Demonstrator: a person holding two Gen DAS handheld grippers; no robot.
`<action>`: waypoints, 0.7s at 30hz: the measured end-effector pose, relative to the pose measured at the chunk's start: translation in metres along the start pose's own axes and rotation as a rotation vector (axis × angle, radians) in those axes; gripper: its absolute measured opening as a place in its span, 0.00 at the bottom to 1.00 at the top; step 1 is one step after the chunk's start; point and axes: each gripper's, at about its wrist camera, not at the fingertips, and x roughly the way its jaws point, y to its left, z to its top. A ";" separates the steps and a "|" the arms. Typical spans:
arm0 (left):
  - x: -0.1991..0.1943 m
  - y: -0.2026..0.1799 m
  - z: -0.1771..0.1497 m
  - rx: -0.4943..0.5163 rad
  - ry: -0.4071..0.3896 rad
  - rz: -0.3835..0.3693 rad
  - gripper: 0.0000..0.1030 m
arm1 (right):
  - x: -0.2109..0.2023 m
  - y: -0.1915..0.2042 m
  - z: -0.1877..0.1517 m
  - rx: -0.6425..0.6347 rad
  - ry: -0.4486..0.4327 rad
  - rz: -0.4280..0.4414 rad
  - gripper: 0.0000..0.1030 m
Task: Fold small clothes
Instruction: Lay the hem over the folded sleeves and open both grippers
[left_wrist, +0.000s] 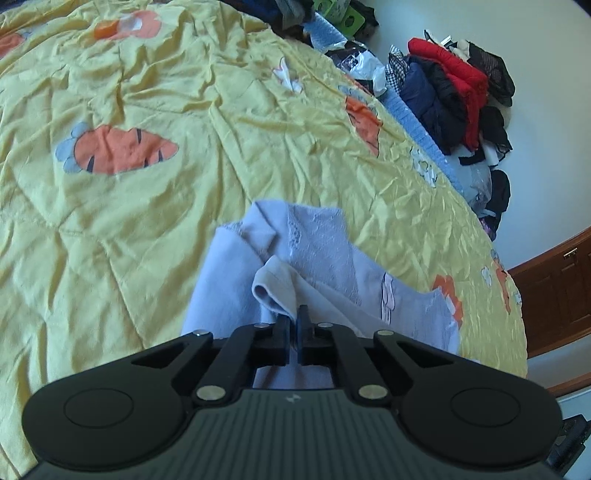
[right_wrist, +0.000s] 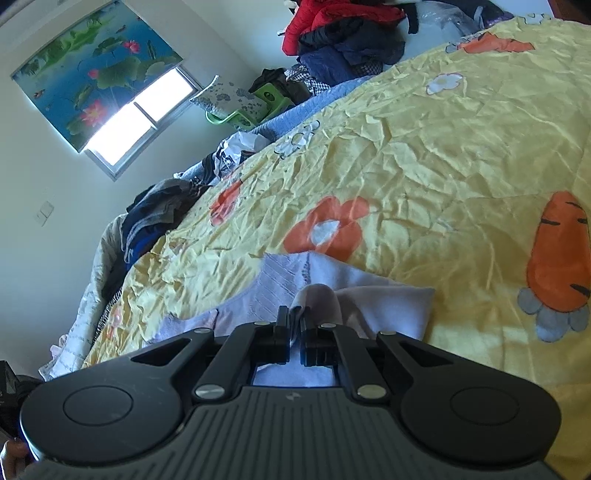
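**Both claws pinch the lilac garment on the bed**

While the lilac garment (left_wrist: 317, 258) lies spread on the yellow quilt (left_wrist: 147, 221), the left claw (left_wrist: 294, 317) has its two fingers drawn nearly together on a raised fold of it; the cloth bunches up between the tips and the rest of the garment runs ahead of the claw and off to its right, with a lacy panel and a small printed figure showing; past the garment, ahead and to the left, sits an orange carrot print (left_wrist: 122, 149) on the quilt; far ahead and to the right, along the wall, a heap of dark and red clothes (left_wrist: 454, 96) is stacked beside the bed.

In the right wrist view the right claw (right_wrist: 294, 317) is likewise closed to a narrow gap on a fold of the same garment (right_wrist: 369, 299); the cloth rises in a hump just beyond the fingertips and spreads to both sides under the claw; just ahead of it is an orange flower print (right_wrist: 328, 227); far ahead to the left is a window (right_wrist: 140, 114) under a lotus-patterned blind (right_wrist: 92, 66).
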 end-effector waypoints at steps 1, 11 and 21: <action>0.002 -0.001 0.001 0.005 -0.001 0.004 0.03 | 0.001 0.001 0.001 0.000 -0.004 0.000 0.09; 0.013 -0.017 0.019 0.025 -0.066 0.045 0.03 | 0.022 -0.006 0.016 0.090 -0.040 -0.009 0.09; 0.041 -0.035 0.040 0.110 -0.086 0.146 0.06 | 0.050 -0.014 0.024 0.143 -0.052 -0.099 0.25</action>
